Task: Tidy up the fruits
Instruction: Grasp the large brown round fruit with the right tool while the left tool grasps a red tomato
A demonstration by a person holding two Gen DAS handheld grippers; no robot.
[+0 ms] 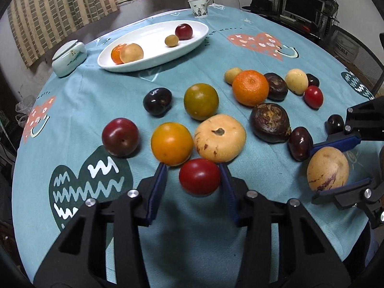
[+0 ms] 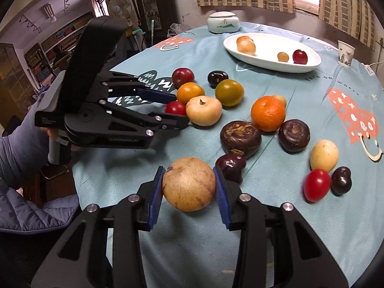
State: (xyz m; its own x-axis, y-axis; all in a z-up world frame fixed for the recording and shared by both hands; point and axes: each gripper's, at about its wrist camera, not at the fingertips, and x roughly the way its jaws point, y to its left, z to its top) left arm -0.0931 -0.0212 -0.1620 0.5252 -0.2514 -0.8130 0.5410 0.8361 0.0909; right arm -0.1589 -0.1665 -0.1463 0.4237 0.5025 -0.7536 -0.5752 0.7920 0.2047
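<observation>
Many fruits lie on a round table with a teal cloth. My left gripper is open around a red tomato; the right pad touches it, the left pad stands apart. The tomato also shows in the right wrist view. My right gripper is shut on a tan streaked round fruit, seen from the left wrist view too. A white oval plate at the far side holds an orange, a pale fruit, a small yellow one and a dark red plum.
Just beyond the tomato lie a yellow-orange tomato, a pale squat fruit and a red plum. Dark chestnut-like fruits, a tangerine and a red cherry tomato lie right. A lidded jar and paper cup stand far back.
</observation>
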